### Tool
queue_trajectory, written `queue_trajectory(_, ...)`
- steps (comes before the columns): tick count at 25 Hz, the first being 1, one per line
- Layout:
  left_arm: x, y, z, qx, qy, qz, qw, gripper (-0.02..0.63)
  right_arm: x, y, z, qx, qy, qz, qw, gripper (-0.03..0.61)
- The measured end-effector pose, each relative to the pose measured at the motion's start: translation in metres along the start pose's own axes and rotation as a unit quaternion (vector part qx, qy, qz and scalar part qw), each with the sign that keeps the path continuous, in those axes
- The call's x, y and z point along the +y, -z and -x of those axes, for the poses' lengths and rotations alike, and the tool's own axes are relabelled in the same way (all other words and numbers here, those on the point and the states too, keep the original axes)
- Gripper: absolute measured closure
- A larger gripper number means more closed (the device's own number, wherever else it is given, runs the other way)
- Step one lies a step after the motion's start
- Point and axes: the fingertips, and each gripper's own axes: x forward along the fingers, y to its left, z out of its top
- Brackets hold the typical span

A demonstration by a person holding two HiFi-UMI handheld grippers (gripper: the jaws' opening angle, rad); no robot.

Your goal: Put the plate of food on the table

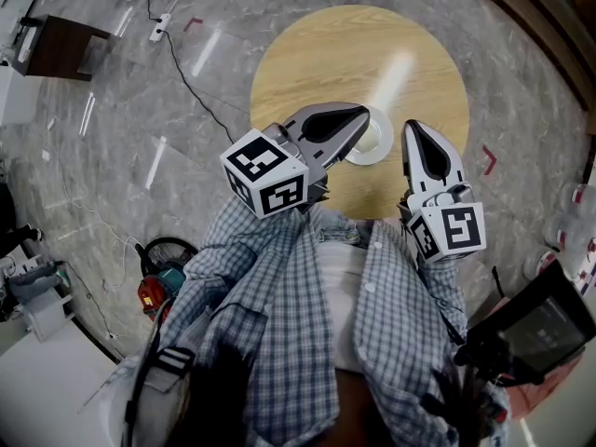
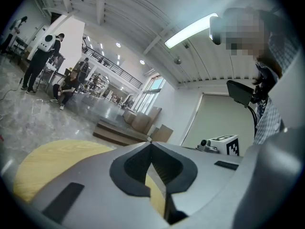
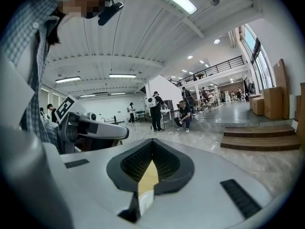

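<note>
Desk: a round, light-wood desk (image 1: pixel 317 59) stands on a grey marble floor (image 1: pixel 112 156), right in front of the person.
Plate: a white plate (image 1: pixel 377 147) sits on the desk near the edge closest to the person. The left tool covers its left part, and I cannot tell whether it holds food.
Left tool: the left tool (image 1: pixel 361 117) is over the desk and points to the right. Its tip is over the plate, and the head view does not show whether they touch. Its jaws are closed with the tips meeting, and nothing is gripped. In the left gripper view only the wood of the desk shows through the narrow slit.
Right tool: the right tool (image 1: pixel 415 128) is just to the right of the plate, apart from it, pointing away from the person. Its jaws are also pressed together at the tips and hold nothing. The gap behind the tips shows a strip of wood with a pale patch below it.
Person: a blue plaid shirt (image 1: pixel 279 287) fills the lower middle of the head view.
Floor: a black cable (image 1: pixel 191 87) runs from a white power strip (image 1: pixel 160 28) towards the desk.
Background: people (image 3: pixel 155 111) stand and sit far off in a large hall, and wooden steps (image 3: pixel 257 137) lie to the right.
</note>
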Motion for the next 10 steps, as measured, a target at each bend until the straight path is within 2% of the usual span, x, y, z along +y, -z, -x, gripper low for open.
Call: queue_trajectory(10,0.0004,-0.0017,0.0024,0.000,0.011,0.011,0.9999,0.606,0.0050,-0.0003,-0.0033,0.003,-0.007,0.012,1.000,0.571)
